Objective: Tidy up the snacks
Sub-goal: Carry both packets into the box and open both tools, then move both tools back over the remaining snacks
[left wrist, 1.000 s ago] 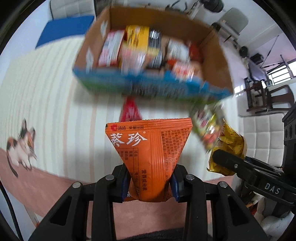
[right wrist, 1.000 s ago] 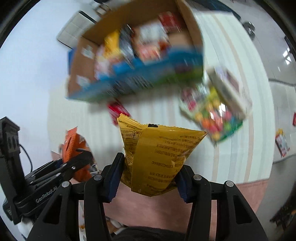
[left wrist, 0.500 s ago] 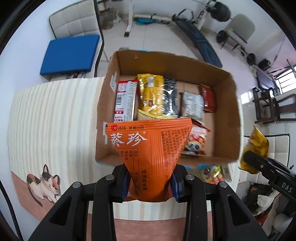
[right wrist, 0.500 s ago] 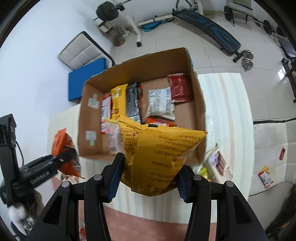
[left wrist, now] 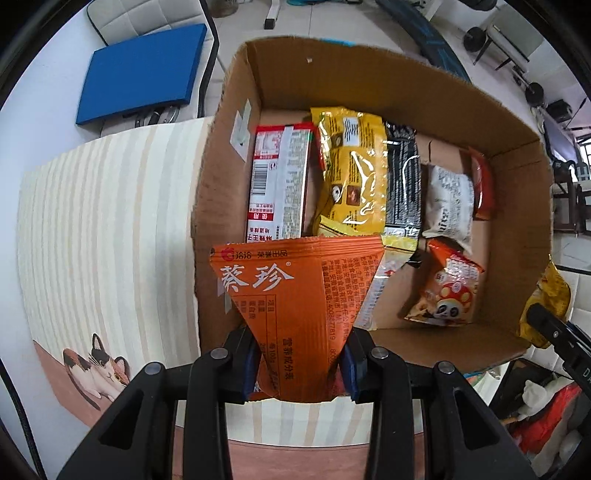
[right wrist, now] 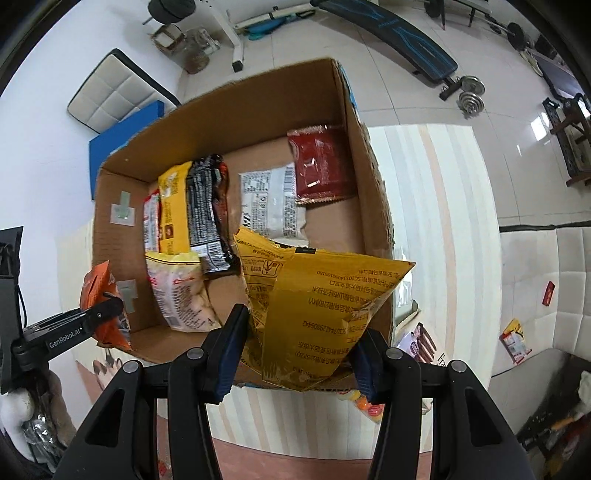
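My left gripper [left wrist: 301, 363] is shut on an orange snack packet [left wrist: 295, 295], held over the near left corner of an open cardboard box [left wrist: 369, 74]. My right gripper [right wrist: 295, 360] is shut on a yellow snack packet [right wrist: 321, 306], held over the box's near right side [right wrist: 373, 206]. The box holds several snack packs: a yellow bag [left wrist: 351, 173], a black bar [left wrist: 402, 184], a white pack [left wrist: 448, 199], a red pack [right wrist: 321, 166]. The left gripper with its orange packet shows at the left of the right wrist view [right wrist: 103, 314].
The box sits on a striped mat [left wrist: 110, 221] with a cat picture [left wrist: 96, 365]. Loose snacks [right wrist: 417, 343] lie beside the box's right side. A blue-seated chair [left wrist: 140, 70] and gym gear [right wrist: 399, 29] stand beyond the table.
Both grippers have risen and moved forward with their packets. The box, seen from the side a second ago, now lies below them and fills more of each view.
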